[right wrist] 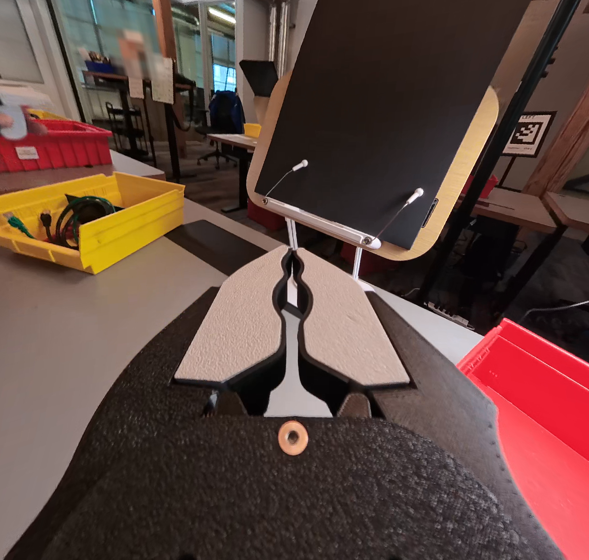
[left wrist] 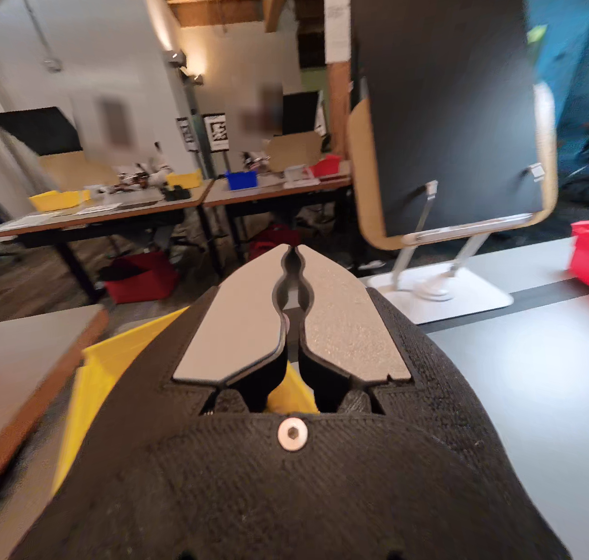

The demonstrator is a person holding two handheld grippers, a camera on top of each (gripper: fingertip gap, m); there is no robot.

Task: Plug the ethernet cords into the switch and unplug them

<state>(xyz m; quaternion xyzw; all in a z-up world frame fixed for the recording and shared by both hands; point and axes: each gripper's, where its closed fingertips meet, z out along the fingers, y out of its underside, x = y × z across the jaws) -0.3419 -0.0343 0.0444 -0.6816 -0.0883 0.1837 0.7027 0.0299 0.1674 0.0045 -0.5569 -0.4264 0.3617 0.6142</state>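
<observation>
Honestly looks like pre-start: left gripper [left wrist: 292, 251] and right gripper [right wrist: 292, 251] both pressed together on nothing, hovering over the table [right wrist: 63, 337], ethernet cords [right wrist: 68, 217] coiled in the yellow bin [right wrist: 127, 225] for easy grabbing, no switch visible anywhere.

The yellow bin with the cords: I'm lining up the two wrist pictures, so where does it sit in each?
Left wrist view: the yellow bin is at lower left, mostly hidden under the left gripper; its contents are out of sight.
Right wrist view: it sits at middle left on the grey table, open, with coiled cords inside.
Shared landmark: the black board on the white stand.
</observation>
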